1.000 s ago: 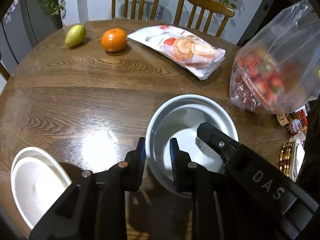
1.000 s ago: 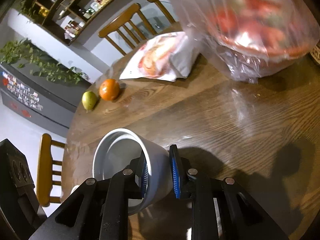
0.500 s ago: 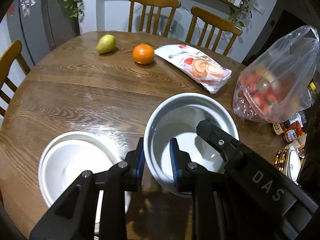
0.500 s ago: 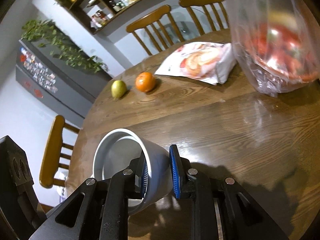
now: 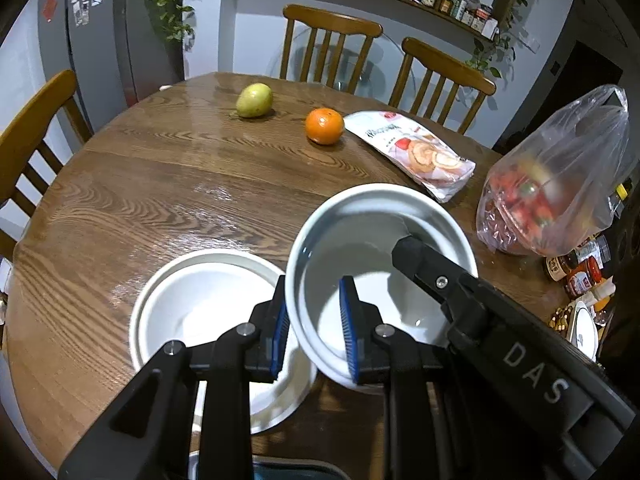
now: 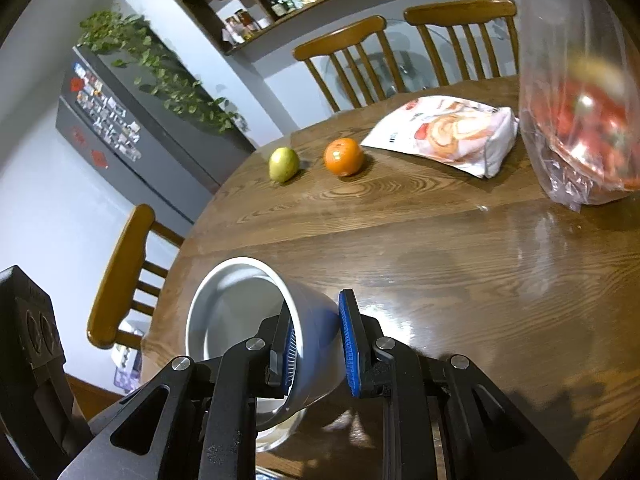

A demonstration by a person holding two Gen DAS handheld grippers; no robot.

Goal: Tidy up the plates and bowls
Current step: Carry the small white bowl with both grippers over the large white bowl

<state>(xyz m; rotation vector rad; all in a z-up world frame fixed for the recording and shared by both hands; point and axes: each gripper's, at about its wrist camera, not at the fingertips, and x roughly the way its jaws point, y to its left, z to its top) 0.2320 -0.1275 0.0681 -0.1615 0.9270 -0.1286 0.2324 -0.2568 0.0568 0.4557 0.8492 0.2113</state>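
A white bowl is held above the round wooden table by both grippers. My left gripper is shut on its near left rim. My right gripper is shut on its right wall; its black body reaches into the bowl in the left wrist view. The same bowl shows tilted in the right wrist view. A second white bowl stands on the table just left of and below the held one, partly hidden by my left fingers.
A pear, an orange, a snack packet and a plastic bag of red food lie on the far and right side of the table. Jars crowd the right edge. Wooden chairs ring the table.
Both grippers have carried the held bowl leftward and higher. The second bowl has come from the left edge of view to right beside the held bowl.
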